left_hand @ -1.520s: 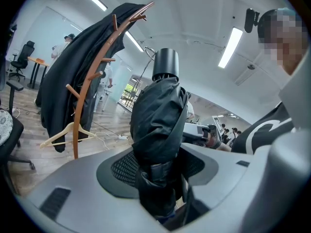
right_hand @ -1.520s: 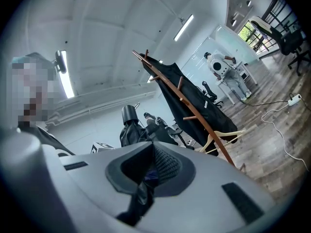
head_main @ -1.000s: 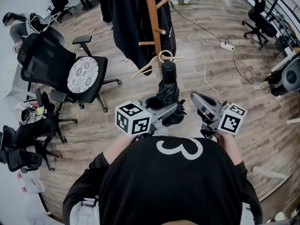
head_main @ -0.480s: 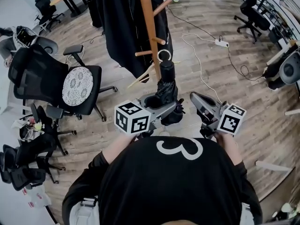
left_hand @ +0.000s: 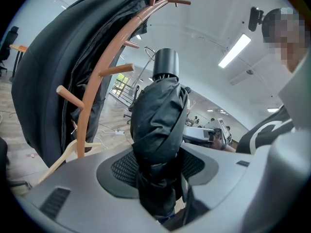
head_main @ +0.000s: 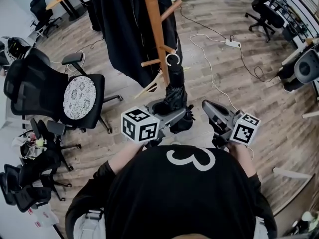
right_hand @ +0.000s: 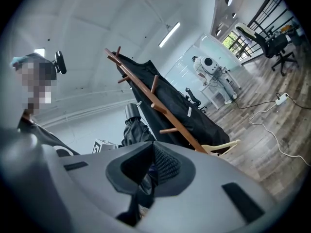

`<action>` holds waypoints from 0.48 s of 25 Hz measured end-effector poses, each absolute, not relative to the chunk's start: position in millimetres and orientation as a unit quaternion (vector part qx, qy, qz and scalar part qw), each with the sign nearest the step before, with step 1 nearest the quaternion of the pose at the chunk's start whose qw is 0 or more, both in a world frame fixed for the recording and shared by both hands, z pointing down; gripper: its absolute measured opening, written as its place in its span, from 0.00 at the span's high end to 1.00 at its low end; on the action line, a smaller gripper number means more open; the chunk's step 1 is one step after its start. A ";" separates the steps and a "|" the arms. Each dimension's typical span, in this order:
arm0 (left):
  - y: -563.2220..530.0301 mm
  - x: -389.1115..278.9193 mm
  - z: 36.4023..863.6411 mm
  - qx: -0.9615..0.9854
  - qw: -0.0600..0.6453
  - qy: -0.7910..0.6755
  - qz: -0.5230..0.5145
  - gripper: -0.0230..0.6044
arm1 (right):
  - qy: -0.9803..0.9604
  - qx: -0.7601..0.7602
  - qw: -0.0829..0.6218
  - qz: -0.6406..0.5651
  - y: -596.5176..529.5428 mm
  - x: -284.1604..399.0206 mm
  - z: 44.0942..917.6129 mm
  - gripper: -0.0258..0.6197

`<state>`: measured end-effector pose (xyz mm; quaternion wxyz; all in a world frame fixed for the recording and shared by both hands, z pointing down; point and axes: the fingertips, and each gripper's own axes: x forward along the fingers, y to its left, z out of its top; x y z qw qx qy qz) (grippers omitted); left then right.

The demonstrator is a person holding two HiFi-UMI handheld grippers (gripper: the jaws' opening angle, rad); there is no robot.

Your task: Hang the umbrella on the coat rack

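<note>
My left gripper point(head_main: 172, 114) is shut on the folded black umbrella point(head_main: 176, 92), which stands upright out of its jaws. The umbrella's black handle point(head_main: 175, 73) points up, and its white loop point(head_main: 172, 59) sits right beside the wooden coat rack point(head_main: 154, 29), close to a lower peg point(head_main: 151, 62). In the left gripper view the umbrella point(left_hand: 158, 125) fills the space between the jaws of the left gripper point(left_hand: 158, 178), with the coat rack point(left_hand: 97, 96) just behind to the left. My right gripper point(head_main: 212, 111) is to the right of the umbrella, apart from it, shut and empty; its view point(right_hand: 146, 178) shows the coat rack point(right_hand: 160, 110) ahead.
A black coat point(head_main: 119, 29) hangs on the rack, and a pale wooden hanger point(head_main: 154, 81) hangs low on it. A black office chair point(head_main: 55, 91) with a patterned cushion stands to the left. A white power strip point(head_main: 230, 43) with cables lies on the wood floor to the right.
The coat rack has come closer in the head view. The umbrella in my left gripper has moved forward, so its loop now sits beside the rack's lower pegs. The right gripper moved along with it.
</note>
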<state>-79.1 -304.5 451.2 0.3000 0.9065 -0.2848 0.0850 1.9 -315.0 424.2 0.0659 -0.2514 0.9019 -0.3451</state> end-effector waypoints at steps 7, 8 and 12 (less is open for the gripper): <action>-320.7 -81.4 458.5 0.908 0.304 -0.273 0.091 0.57 | 0.895 -0.266 0.067 -0.351 -328.1 1.3 432.2 0.92; -322.7 -81.7 459.0 0.909 0.304 -0.271 0.091 0.57 | 0.895 -0.268 0.067 -0.352 -330.0 1.0 432.7 0.92; -327.8 -82.5 462.9 0.909 0.304 -0.269 0.095 0.57 | 0.892 -0.273 0.068 -0.355 -335.6 1.7 436.1 0.92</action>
